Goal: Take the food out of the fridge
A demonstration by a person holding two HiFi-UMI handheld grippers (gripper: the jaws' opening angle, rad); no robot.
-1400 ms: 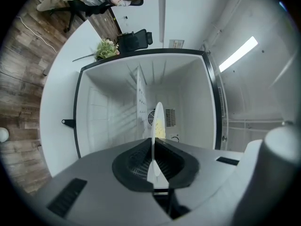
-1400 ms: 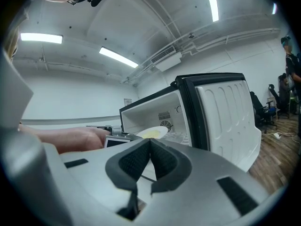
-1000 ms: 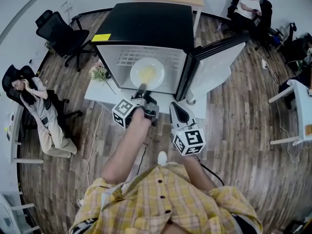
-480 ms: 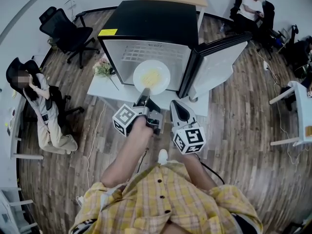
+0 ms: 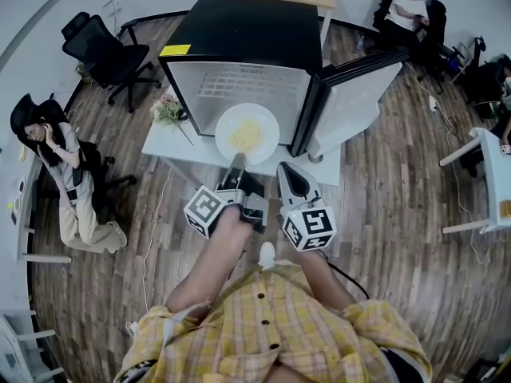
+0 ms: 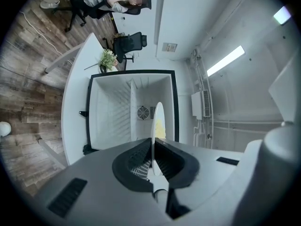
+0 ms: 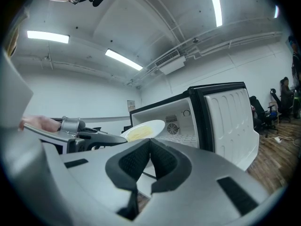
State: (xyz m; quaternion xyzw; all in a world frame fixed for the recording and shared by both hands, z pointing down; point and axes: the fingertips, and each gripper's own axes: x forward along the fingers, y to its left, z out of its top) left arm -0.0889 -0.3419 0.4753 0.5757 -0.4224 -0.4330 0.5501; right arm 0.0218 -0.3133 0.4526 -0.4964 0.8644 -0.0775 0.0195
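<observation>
A white plate (image 5: pixel 247 133) with yellow food on it hangs in front of the open fridge (image 5: pixel 239 78), over the white table's front part. My left gripper (image 5: pixel 236 163) is shut on the plate's near rim. In the left gripper view the plate (image 6: pixel 156 126) shows edge-on between the pads, with the empty fridge interior (image 6: pixel 131 109) behind it. My right gripper (image 5: pixel 285 174) sits just right of the left one, shut with nothing in it. In the right gripper view the plate (image 7: pixel 143 129) and the fridge (image 7: pixel 188 121) lie ahead.
The fridge door (image 5: pixel 351 106) stands open to the right. The fridge rests on a low white table (image 5: pixel 172 146) with a small plant (image 5: pixel 166 110) at its left. People sit in office chairs at left (image 5: pixel 60 166) and back right (image 5: pixel 411 10). A white desk (image 5: pixel 491 178) is at right.
The left gripper has drawn the plate back out of the fridge toward me. The right gripper has barely moved.
</observation>
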